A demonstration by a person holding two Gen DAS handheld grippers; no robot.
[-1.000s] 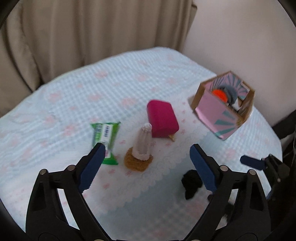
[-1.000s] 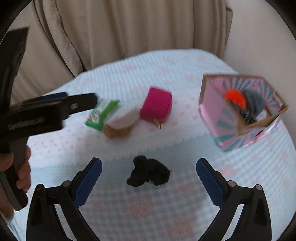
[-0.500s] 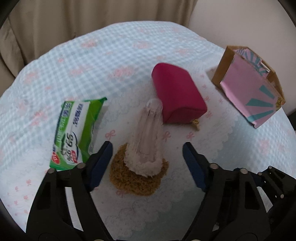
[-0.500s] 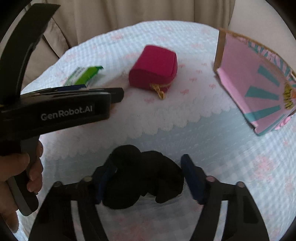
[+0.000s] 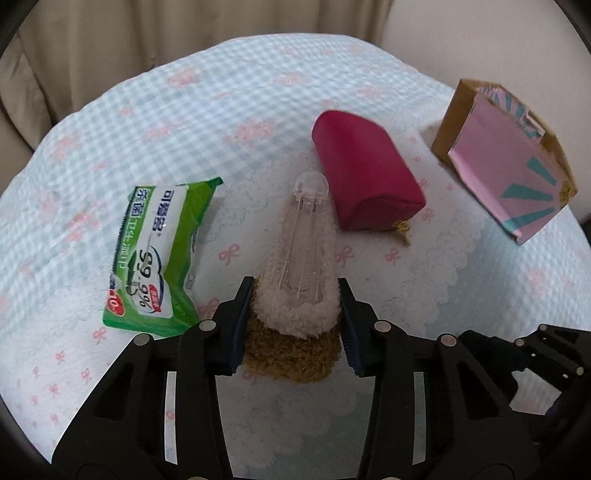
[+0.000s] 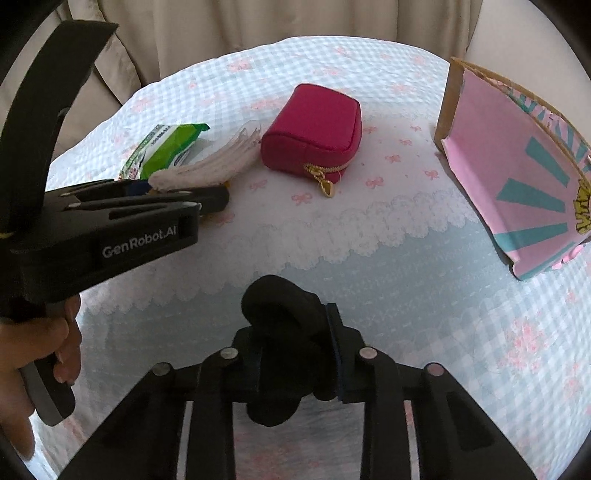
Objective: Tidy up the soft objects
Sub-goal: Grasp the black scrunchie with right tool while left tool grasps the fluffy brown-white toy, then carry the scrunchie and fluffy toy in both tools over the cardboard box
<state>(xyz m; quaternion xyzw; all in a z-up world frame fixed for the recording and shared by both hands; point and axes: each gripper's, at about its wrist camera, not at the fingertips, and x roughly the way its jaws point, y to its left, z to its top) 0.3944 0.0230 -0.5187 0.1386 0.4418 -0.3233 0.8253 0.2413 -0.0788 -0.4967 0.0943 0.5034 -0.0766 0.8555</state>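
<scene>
My left gripper (image 5: 293, 325) is shut on a fluffy cream and brown hair clip (image 5: 299, 306), clear plastic on top, lying on the checked cloth. The clip also shows in the right wrist view (image 6: 210, 166), held by the left gripper (image 6: 177, 192). My right gripper (image 6: 295, 339) is shut on a black scrunchie (image 6: 284, 317) at the table's near side. A pink and teal cardboard box (image 5: 506, 162) stands at the right, also in the right wrist view (image 6: 517, 177).
A magenta zip pouch (image 5: 364, 184) lies just behind the clip, also in the right wrist view (image 6: 314, 129). A green wet-wipes pack (image 5: 159, 254) lies left of the clip. Beige curtains (image 5: 147, 33) hang behind the table. The table edge curves away at left and right.
Both grippers moved down and forward and closed: the left onto the fluffy hair clip, the right onto the black scrunchie. One second ago both were open above the table.
</scene>
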